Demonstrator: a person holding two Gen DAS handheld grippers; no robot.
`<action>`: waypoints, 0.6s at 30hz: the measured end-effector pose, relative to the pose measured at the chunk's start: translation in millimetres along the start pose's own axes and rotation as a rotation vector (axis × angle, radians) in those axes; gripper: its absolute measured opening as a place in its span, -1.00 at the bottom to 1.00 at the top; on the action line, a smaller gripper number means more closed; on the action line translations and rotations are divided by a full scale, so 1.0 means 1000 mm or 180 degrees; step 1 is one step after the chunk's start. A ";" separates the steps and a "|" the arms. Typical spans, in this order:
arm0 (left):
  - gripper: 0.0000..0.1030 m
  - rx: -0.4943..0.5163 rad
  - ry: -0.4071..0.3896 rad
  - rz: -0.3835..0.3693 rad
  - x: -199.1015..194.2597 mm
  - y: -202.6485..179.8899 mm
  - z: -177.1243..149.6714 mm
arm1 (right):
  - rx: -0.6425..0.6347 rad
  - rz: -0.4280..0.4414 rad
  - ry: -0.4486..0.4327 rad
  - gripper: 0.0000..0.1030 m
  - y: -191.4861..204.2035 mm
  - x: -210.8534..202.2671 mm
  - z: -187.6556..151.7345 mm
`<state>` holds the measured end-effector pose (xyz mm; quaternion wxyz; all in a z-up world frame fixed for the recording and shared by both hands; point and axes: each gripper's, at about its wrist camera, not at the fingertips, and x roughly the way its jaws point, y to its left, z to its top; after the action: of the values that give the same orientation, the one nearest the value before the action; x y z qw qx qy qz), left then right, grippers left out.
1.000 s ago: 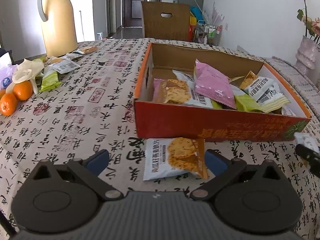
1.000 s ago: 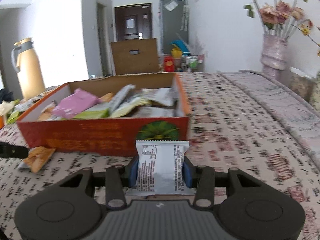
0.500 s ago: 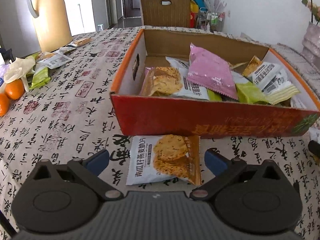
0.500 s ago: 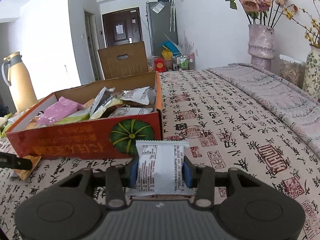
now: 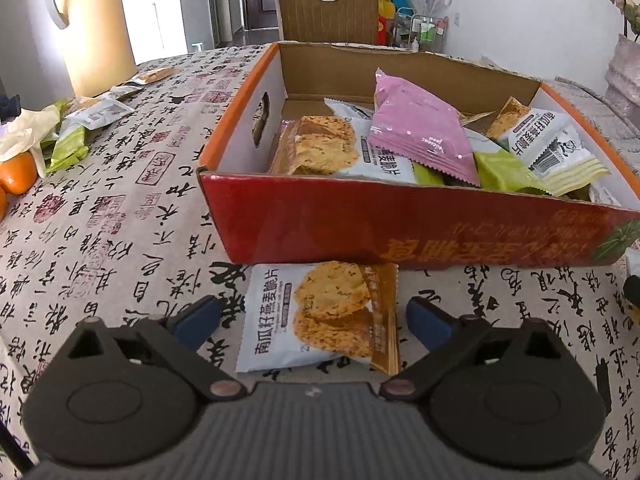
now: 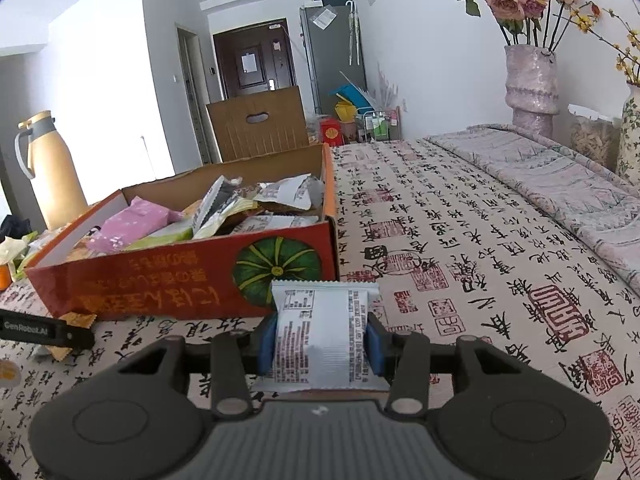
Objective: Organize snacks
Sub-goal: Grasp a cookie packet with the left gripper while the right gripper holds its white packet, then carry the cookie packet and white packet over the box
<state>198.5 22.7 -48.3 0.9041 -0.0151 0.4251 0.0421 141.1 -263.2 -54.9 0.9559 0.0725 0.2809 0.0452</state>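
Note:
A white and orange cracker packet (image 5: 320,316) lies flat on the tablecloth just in front of the red cardboard box (image 5: 400,232). My left gripper (image 5: 314,320) straddles this packet; its jaws are closing and the blue pads stand clear of its edges. The box holds several snack packets, among them a pink one (image 5: 420,136). In the right wrist view my right gripper (image 6: 322,342) is shut on a white snack packet (image 6: 324,336), held above the cloth near the box's right corner (image 6: 280,268). The left gripper's finger (image 6: 48,332) shows at that view's left edge.
A tan thermos jug (image 5: 100,28) stands at the back left, with loose packets (image 5: 96,114) and oranges (image 5: 18,172) near it. A wooden chair back (image 5: 326,8) is behind the table. Vases with flowers (image 6: 530,84) stand at the right.
The left gripper has moved forward and lower over the cracker packet, which now lies between its fingers. The right gripper swung its view rightward, still gripping the white packet.

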 end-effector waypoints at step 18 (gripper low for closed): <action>-0.07 0.0034 -0.0343 0.0126 -0.035 -0.012 -0.026 | 0.0084 0.0087 -0.0017 -0.16 -0.004 -0.001 -0.001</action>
<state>157.9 6.8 -38.2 0.9247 0.0004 0.3761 0.0584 140.3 -266.9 -55.9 0.9549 0.0890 0.2779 0.0543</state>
